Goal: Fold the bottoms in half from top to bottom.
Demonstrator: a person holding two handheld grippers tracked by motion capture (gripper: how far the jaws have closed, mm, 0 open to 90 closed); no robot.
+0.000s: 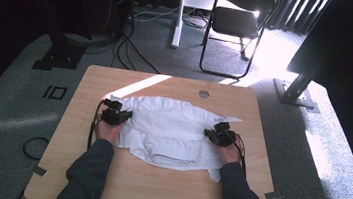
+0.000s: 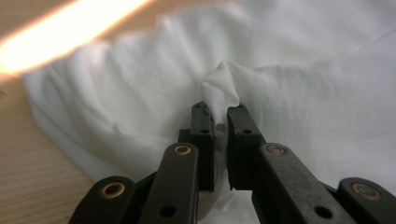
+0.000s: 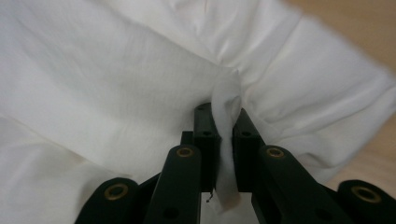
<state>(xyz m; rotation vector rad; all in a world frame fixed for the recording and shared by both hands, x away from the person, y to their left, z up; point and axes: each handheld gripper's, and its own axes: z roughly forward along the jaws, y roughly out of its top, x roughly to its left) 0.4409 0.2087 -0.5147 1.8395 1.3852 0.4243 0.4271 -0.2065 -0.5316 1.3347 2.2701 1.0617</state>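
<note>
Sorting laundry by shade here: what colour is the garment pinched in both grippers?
Plain white, no pattern; the garment shows best in the right gripper view.

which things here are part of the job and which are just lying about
In the job:
- white garment, bunched on the table
- left gripper, shut on a fold at its left side
- right gripper, shut on a fold at its right side

Lying about:
- folding chair beyond the table
- cables on the carpet
- cable loop on the floor at left
</note>
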